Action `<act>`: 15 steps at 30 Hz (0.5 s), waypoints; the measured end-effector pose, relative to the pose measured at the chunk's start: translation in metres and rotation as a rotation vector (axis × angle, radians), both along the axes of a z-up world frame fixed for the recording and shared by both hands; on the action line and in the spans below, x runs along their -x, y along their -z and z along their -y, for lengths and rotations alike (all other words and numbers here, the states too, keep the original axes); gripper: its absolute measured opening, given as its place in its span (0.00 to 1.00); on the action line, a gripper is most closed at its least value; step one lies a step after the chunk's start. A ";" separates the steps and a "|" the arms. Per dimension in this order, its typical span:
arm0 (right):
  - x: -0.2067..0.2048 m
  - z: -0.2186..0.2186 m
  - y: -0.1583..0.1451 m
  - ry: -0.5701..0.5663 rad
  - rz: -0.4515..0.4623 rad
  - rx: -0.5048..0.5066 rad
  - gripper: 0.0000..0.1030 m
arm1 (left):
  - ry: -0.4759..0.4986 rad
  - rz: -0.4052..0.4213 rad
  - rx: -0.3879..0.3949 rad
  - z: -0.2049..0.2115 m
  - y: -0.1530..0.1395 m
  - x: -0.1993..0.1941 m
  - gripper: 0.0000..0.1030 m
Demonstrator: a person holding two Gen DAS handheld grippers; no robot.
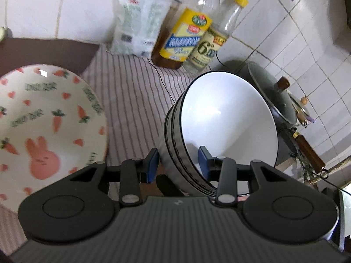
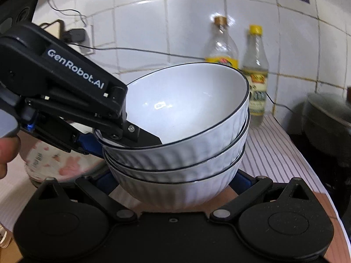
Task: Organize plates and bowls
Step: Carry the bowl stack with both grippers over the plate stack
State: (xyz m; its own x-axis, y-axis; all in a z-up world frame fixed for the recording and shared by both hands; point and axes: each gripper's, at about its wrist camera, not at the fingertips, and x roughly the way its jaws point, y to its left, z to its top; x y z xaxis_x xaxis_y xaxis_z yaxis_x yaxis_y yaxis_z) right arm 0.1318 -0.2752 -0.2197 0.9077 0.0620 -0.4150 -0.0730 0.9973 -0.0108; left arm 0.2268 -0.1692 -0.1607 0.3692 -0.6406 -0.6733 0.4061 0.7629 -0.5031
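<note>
In the left view the left tongs (image 1: 178, 164) pinch the near rim of the stacked white bowls (image 1: 223, 129), right of the bunny bowl (image 1: 48, 127); in the right view the right tongs (image 2: 173, 180) hug the stack's bottom, so both seem to be carrying it and next must set it down level on the tabletop (image 2: 283, 153).

Bright, soft light. White shine spots inside the white bowls (image 2: 186, 107). Carrot bowl (image 1: 43, 127) and far bottles (image 1: 186, 37) fuzzy. Wall tiles (image 2: 175, 22) bent round at the edges.
</note>
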 end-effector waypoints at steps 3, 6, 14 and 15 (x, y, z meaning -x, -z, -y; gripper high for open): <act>0.001 -0.017 -0.012 -0.029 0.017 0.006 1.00 | -0.019 0.018 0.002 -0.021 -0.017 0.002 0.36; 0.001 -0.034 -0.023 -0.060 0.037 0.012 1.00 | -0.045 0.035 0.006 -0.042 -0.031 0.005 0.36; -0.014 -0.090 -0.037 -0.187 0.036 0.023 1.00 | -0.146 0.048 -0.013 -0.111 -0.046 0.003 0.36; -0.017 -0.096 -0.037 -0.200 0.033 0.026 1.00 | -0.158 0.047 -0.012 -0.116 -0.045 0.001 0.36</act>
